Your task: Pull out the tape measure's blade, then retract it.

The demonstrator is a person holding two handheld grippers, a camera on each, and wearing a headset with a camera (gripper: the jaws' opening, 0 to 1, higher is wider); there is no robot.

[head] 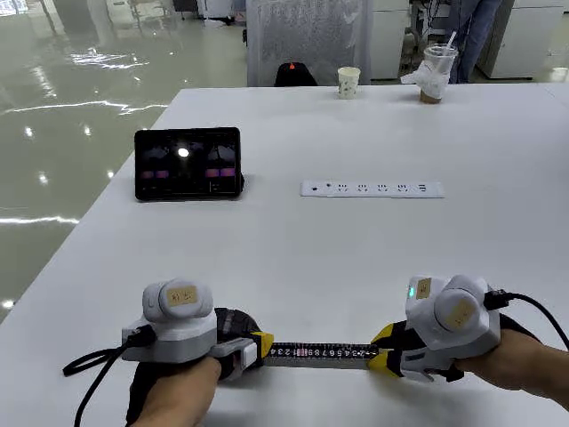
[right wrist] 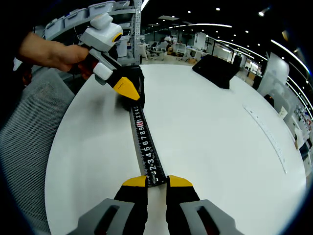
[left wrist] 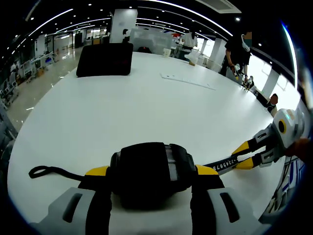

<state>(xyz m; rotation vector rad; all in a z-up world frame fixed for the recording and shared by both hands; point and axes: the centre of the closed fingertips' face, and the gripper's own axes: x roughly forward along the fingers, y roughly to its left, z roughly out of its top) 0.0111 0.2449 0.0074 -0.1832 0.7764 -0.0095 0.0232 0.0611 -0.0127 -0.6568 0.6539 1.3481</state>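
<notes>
Fingers of the left gripper (left wrist: 151,172) clamp the black tape measure (left wrist: 146,160) between them; fingers of the right gripper (right wrist: 156,182) pinch narrowly on its blade (right wrist: 144,142), stretched over the white table (right wrist: 210,147) between both pairs

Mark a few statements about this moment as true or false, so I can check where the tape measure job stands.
1. The blade is drawn out between the two hand-held grippers. True.
2. The right hand-held gripper holds the case. False: it pinches the blade's end, and the left hand-held gripper grips the case.
3. A tablet sits on the table beyond the left hand-held gripper. True.
4. The paper cup stands right beside the tablet. False: it stands near the table's far edge, well apart from the tablet.
</notes>
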